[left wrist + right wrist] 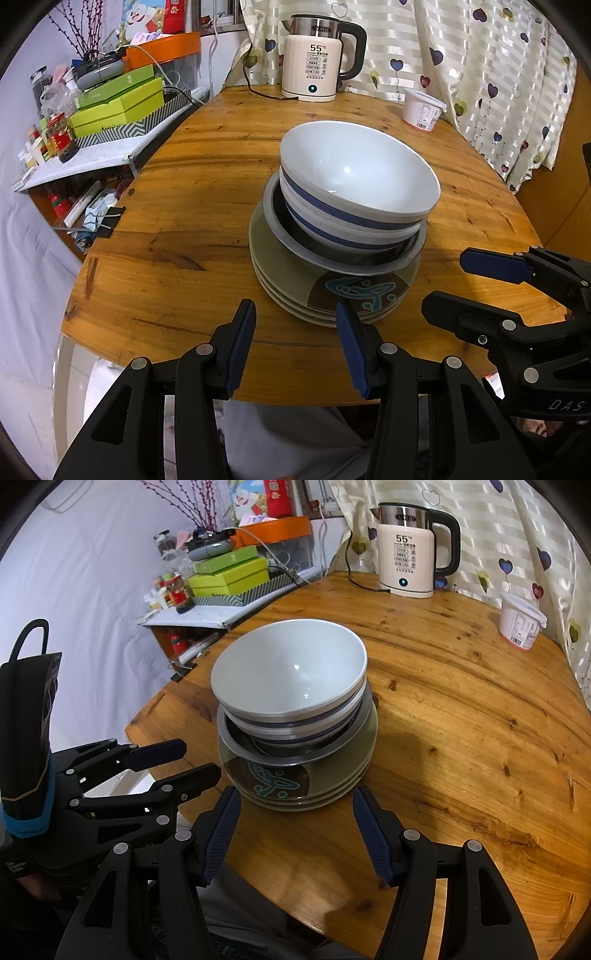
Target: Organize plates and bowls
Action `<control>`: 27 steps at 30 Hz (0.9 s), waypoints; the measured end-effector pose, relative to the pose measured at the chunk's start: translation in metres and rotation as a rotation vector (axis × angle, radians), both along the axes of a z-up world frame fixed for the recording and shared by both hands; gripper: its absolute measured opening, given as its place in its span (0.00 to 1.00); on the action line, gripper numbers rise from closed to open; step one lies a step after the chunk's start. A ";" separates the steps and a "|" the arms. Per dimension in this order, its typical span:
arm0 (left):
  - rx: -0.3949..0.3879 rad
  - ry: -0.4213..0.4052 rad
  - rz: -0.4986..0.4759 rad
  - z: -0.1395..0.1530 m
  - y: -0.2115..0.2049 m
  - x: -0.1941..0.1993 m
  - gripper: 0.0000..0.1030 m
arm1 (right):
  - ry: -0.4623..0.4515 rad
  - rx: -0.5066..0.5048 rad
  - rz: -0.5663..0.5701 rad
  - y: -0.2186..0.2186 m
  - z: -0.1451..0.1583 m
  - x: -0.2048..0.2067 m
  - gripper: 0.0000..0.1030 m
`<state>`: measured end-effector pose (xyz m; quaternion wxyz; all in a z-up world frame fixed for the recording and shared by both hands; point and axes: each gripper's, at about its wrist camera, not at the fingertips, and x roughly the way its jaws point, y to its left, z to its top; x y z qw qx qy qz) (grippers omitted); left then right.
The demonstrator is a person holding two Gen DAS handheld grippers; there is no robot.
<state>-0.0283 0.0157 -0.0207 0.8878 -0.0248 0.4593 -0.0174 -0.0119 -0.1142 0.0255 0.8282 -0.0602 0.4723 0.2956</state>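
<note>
**One tall stack, and the bowls on top sit loose**

Left wrist view: your left claw (295, 317) hangs released at the near edge of the desk (177, 221), jaws spread and holding nothing, its right finger overlapping the near rim of the plates (291, 284). All the crockery is in a single pile near the middle of the desk: flat plates at the bottom, a grey dish (275, 218) on them, and nested white bowls (354, 177) with blue bands on top. The bowls lean toward you and do not sit centred in the dish. If you nudge the plate rim, the top bowl is what slides. Your right claw (476, 280) is also open, just to the right of the pile.

Right wrist view: the right claw stands released and empty just short of the plates, jaws apart. The pile looks top-heavy here too (the bowls overhang the dish toward the left). A one-sided grip on a bowl rim could tip it, since glazed rims are slick. This pile fits either a finished stacking or one waiting to be sorted. The kettle (406, 554) and white tub (521, 624) stand well apart.
</note>
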 end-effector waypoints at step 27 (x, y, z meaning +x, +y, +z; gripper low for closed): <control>-0.013 0.021 -0.013 -0.004 -0.003 0.001 0.45 | 0.008 0.002 0.001 0.001 -0.005 0.003 0.62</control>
